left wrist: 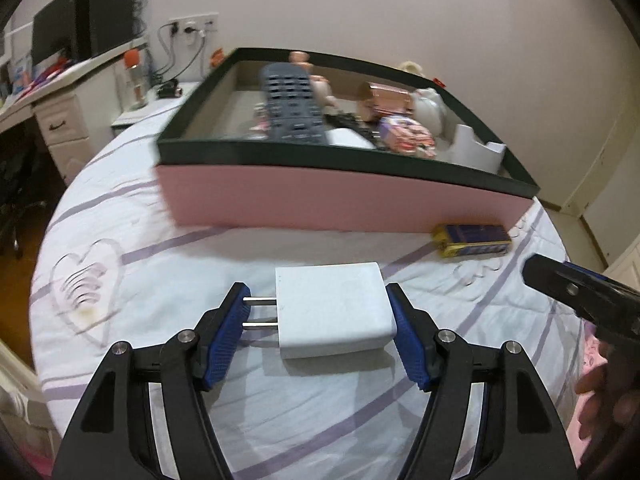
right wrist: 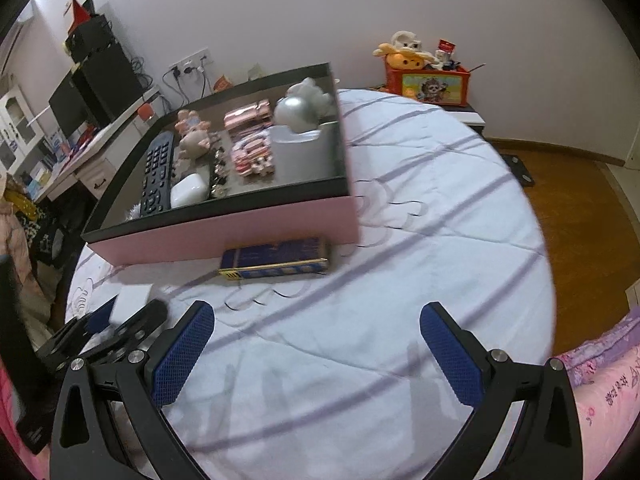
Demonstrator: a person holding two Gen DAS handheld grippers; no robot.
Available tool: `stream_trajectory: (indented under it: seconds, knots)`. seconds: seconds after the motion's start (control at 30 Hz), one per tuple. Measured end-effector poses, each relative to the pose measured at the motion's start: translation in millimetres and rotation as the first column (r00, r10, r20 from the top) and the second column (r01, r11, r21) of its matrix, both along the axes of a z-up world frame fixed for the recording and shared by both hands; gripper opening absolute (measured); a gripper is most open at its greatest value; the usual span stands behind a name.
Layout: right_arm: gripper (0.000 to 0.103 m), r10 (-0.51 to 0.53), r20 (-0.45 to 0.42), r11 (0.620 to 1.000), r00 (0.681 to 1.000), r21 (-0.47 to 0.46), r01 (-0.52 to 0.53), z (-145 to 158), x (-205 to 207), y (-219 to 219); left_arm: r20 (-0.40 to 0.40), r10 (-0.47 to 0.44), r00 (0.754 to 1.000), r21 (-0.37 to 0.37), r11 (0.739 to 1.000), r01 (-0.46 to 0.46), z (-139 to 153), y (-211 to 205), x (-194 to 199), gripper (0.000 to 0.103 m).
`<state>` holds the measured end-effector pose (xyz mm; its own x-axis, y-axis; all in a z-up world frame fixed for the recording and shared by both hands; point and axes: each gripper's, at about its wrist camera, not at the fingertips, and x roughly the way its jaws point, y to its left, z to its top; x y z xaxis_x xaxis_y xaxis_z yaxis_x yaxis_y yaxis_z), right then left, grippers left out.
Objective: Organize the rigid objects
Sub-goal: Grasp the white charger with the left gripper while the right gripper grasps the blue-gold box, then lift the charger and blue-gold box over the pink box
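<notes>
Basically bedrm: quilted bed [right wrist: 360, 280], wood floor [right wrist: 580, 208]; left tool [left wrist: 320, 320] clamped on charger [left wrist: 332, 308], right tool [right wrist: 316, 344] apart.

Pink box [right wrist: 240, 236] walls off the far side; near bedsheet [right wrist: 360, 320] lies open

You're facing a plain pale wall [right wrist: 280, 8] with a socket strip [left wrist: 194, 26] and dangling cables. To the left stands a white desk [left wrist: 60, 120] with drawers, carrying a dark monitor [right wrist: 70, 110] and a black speaker [right wrist: 108, 76]. A bed [right wrist: 400, 200] with a white, purple-lined quilt fills the middle. Beyond it you see brown wooden floor [right wrist: 580, 216] and a low stand [right wrist: 468, 114] holding a red toy box [right wrist: 428, 82].
</notes>
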<state>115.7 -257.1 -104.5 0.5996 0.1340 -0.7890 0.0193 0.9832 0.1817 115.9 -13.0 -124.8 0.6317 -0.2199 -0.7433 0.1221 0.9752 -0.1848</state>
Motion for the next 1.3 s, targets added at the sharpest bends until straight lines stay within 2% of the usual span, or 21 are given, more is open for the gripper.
stream_trajectory:
  seconds: [0.23,0.33,0.53,0.57,0.6,0.63,0.87,1.07,1.2,1.3]
  knots:
    - [0.103,-0.005,-0.022,0.999,1.0,-0.043,0.004,-17,25,26,0.011,0.015,1.0,-0.017,1.0,-0.015,-2,19,-3,0.069]
    - [0.103,-0.032,-0.043,0.995,0.999,-0.093,0.028,-26,37,32,0.022,0.012,1.0,-0.015,1.0,-0.012,-3,18,-3,0.069]
    - [0.103,-0.057,-0.023,0.983,0.998,-0.175,0.052,-32,45,42,0.029,0.007,1.0,-0.046,0.999,-0.006,-4,21,-1,0.069]
    - [0.102,-0.055,-0.017,0.984,0.998,-0.173,0.051,-32,44,42,0.03,0.007,1.0,-0.048,0.999,-0.005,-4,21,-1,0.069]
    - [0.095,-0.05,-0.01,0.984,0.999,-0.171,0.048,-31,43,42,0.031,0.007,1.0,-0.051,0.999,-0.005,-4,21,-1,0.07]
    - [0.082,-0.046,0.003,0.985,0.999,-0.166,0.046,-29,40,41,0.031,0.007,0.999,-0.056,0.998,-0.005,-4,21,0,0.07]
    - [0.083,-0.013,0.012,0.995,1.0,-0.097,0.014,-23,28,32,0.032,0.008,0.999,-0.058,0.998,-0.006,-4,22,-2,0.069]
    - [0.083,0.023,0.014,0.997,1.0,-0.072,-0.021,-14,8,34,0.017,0.017,1.0,-0.06,0.998,-0.016,1,27,-4,0.069]
    - [0.083,0.041,0.047,0.998,0.998,-0.056,-0.038,5,-1,35,0.035,0.032,0.999,-0.055,0.998,-0.03,18,36,-5,0.069]
    - [0.083,0.055,0.089,0.998,0.995,-0.039,-0.052,26,-3,37,0.073,0.035,0.997,-0.055,0.998,-0.031,41,44,-4,0.069]
